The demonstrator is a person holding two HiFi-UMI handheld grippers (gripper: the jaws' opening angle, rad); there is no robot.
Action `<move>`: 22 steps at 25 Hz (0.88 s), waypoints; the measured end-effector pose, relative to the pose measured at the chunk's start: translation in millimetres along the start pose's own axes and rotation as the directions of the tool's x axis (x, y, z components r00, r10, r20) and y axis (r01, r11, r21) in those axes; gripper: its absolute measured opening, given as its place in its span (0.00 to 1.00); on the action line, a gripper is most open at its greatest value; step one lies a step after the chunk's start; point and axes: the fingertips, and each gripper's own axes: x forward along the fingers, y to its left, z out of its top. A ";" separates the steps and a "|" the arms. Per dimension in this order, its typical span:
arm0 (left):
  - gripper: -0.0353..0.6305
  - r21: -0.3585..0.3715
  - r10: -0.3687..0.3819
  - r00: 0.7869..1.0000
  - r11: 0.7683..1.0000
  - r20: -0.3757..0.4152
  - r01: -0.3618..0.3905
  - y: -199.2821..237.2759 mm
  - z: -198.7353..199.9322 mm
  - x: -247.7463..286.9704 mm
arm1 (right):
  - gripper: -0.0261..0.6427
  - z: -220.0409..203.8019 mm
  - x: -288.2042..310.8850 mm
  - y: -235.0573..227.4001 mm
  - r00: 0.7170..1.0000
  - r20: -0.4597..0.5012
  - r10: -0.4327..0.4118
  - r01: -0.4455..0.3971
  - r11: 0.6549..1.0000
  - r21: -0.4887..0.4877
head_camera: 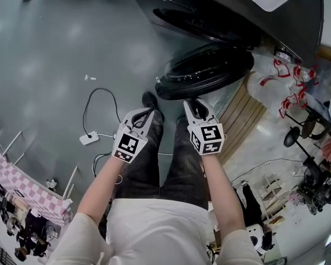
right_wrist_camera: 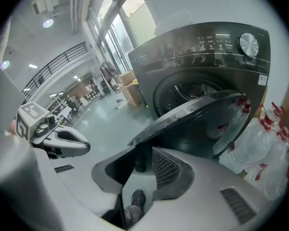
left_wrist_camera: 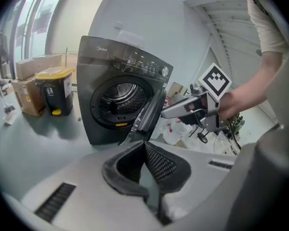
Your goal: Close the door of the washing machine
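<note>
Nearest, the person's forearms (head_camera: 103,184) reach out over the legs (head_camera: 146,159), a gripper in each hand. On the left gripper (head_camera: 150,112) the jaws meet at the tips with nothing between them; the right gripper (head_camera: 195,105) has its jaws apart and empty, tips close to the rim of the door (head_camera: 207,70) — contact cannot be made out. That door hangs wide open from the washing machine (head_camera: 231,10). White plastic bags (head_camera: 276,84) crowd its hinge side by wooden slats (head_camera: 244,112); a cable (head_camera: 94,101) trails over the floor (head_camera: 55,48).
</note>
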 end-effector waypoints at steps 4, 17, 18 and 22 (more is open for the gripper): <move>0.07 -0.007 0.013 1.000 1.000 0.018 -0.013 13.0 9.4 -3.4 | 0.21 23.9 7.3 -5.8 0.999 0.034 -0.018 0.019 1.000 -0.015; 0.07 -0.043 0.060 0.995 0.997 0.085 -0.056 41.1 40.7 1.4 | 0.18 89.4 33.6 -39.3 0.990 0.126 -0.062 0.069 0.996 -0.053; 0.07 -0.046 0.062 0.994 0.997 0.088 -0.058 42.5 43.0 3.1 | 0.18 93.4 35.9 -40.8 0.989 0.130 -0.064 0.072 0.996 -0.054; 0.06 -0.056 0.074 0.992 0.996 0.101 -0.069 50.0 54.0 9.3 | 0.18 109.8 46.1 -49.6 0.986 0.146 -0.086 0.094 0.994 -0.052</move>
